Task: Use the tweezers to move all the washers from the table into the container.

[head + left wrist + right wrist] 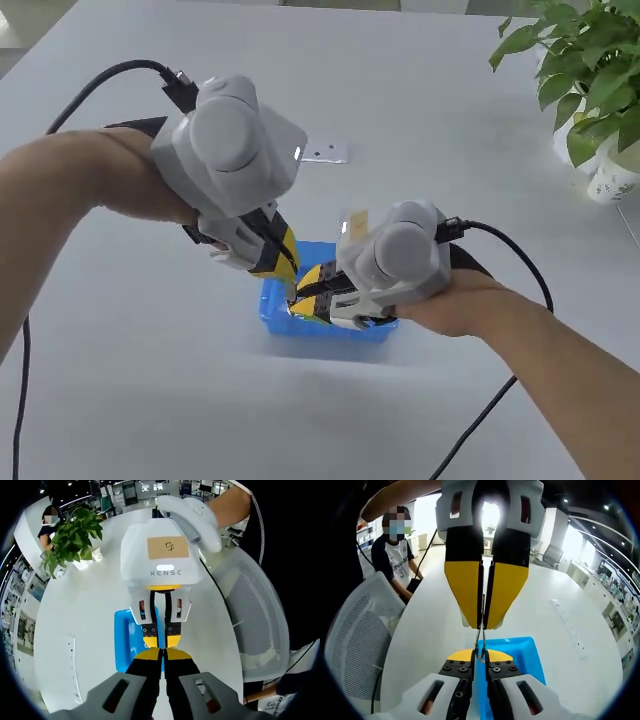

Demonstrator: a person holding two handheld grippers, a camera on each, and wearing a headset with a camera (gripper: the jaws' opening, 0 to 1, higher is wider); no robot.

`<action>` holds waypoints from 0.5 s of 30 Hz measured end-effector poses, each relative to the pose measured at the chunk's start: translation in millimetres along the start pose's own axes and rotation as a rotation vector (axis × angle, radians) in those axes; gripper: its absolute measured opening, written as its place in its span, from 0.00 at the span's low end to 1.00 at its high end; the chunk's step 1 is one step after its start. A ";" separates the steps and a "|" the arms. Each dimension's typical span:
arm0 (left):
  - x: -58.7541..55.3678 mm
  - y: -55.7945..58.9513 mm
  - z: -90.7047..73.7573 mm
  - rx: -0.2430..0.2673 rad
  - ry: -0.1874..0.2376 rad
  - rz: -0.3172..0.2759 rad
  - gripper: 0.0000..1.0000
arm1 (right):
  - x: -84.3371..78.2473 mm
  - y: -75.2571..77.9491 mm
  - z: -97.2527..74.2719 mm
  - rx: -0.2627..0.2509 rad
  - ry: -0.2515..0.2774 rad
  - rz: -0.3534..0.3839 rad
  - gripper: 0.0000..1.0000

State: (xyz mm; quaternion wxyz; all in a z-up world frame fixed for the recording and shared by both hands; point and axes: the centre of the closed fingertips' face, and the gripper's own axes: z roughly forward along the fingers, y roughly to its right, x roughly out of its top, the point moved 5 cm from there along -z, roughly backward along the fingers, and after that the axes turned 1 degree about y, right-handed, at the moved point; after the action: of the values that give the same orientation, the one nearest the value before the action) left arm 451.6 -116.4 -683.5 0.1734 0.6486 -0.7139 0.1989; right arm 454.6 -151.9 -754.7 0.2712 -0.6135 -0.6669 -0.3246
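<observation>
My two grippers meet tip to tip over a blue container (300,325) on the white table (120,380). The left gripper (288,272) comes in from the left and the right gripper (308,296) from the right. In the right gripper view, thin metal tweezers (481,622) run between the left gripper's yellow jaws, which are shut on them. Their lower end reaches in between my right gripper's (480,656) nearly closed tips. In the left gripper view my own jaws (163,654) are closed just in front of the right gripper's tips, above the blue container (125,642).
A potted plant (590,80) stands at the far right of the table. A small clear plate (325,152) lies behind the grippers. A ruler-like strip (570,625) lies on the table. A mesh chair (360,630) and a seated person (395,550) are beyond the table's edge.
</observation>
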 end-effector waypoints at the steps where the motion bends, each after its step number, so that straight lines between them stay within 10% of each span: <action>1: -0.7 -1.5 0.5 0.001 -0.001 0.001 0.04 | -0.9 2.5 0.9 0.000 0.001 0.004 0.09; 15: -13.4 -22.1 21.4 -0.009 -0.003 0.008 0.04 | -19.5 20.6 14.8 0.009 -0.010 0.031 0.09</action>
State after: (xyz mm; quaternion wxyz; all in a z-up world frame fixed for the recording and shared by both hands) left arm 475.2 -117.6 -707.4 0.1743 0.6454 -0.7176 0.1952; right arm 477.6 -152.3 -777.0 0.2759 -0.6241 -0.6600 -0.3144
